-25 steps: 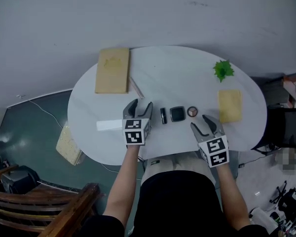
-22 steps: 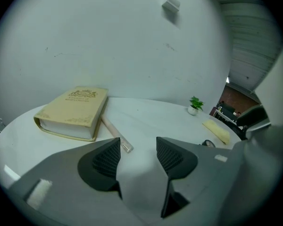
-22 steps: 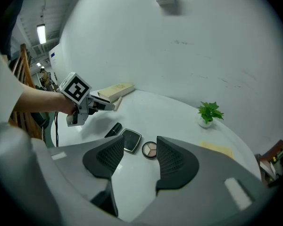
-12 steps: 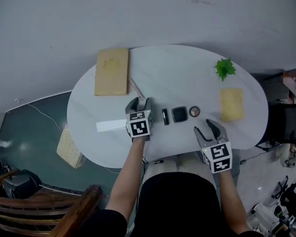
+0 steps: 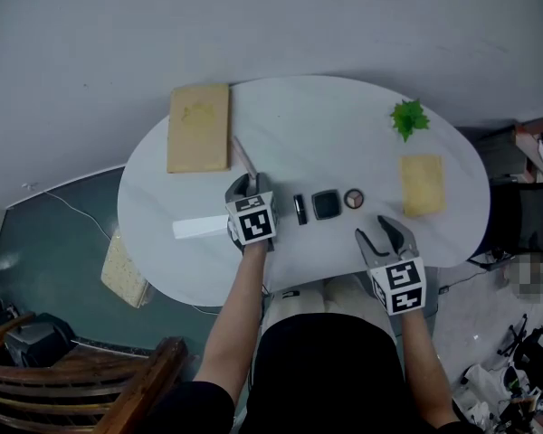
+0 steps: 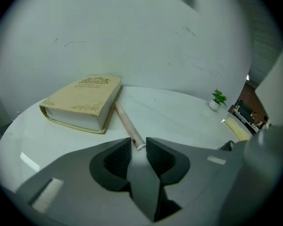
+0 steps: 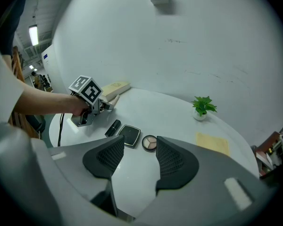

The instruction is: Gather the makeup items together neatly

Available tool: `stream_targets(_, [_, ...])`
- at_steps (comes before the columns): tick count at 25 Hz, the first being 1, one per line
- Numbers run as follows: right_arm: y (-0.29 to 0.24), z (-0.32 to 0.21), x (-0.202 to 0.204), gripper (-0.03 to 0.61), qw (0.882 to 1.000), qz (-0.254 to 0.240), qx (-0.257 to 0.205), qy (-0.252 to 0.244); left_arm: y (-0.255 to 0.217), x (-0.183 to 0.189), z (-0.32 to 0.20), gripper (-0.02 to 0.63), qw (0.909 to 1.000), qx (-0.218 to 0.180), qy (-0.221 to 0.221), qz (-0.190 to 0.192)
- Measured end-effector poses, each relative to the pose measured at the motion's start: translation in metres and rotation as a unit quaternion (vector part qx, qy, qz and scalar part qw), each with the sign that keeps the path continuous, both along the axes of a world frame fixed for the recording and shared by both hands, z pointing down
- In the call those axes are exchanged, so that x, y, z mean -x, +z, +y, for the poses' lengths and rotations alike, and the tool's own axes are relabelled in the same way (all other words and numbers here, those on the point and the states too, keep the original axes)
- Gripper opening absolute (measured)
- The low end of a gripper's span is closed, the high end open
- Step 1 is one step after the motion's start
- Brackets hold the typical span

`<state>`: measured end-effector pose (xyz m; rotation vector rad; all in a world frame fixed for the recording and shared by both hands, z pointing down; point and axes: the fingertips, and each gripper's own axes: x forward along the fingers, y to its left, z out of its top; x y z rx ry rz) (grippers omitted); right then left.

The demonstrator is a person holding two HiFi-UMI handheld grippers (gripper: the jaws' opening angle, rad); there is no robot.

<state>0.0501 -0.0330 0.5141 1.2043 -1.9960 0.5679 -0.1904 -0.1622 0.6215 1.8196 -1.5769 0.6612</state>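
Between the left gripper's (image 6: pixel 138 142) tips: the near end of a beige makeup pencil (image 6: pixel 125 121).
Its jaws have just been closing and now pinch that end. The pencil runs away from them beside a tan book (image 6: pixel 82 100). The right gripper (image 7: pixel 140 143) gapes wide, holding nothing. Just beyond its tips, a round eyeshadow palette (image 7: pixel 149 142), black compact (image 7: pixel 130 135) and lipstick (image 7: pixel 114 127) lie in a row.
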Motion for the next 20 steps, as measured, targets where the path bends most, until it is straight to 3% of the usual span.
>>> stream_targets(20, [0.002, 0.006, 0.013, 0.222, 1.000, -0.013, -0.003, -0.026, -0.010, 0.000, 0.025, 0.064, 1.0000, 0.001, 0.001, 0.007])
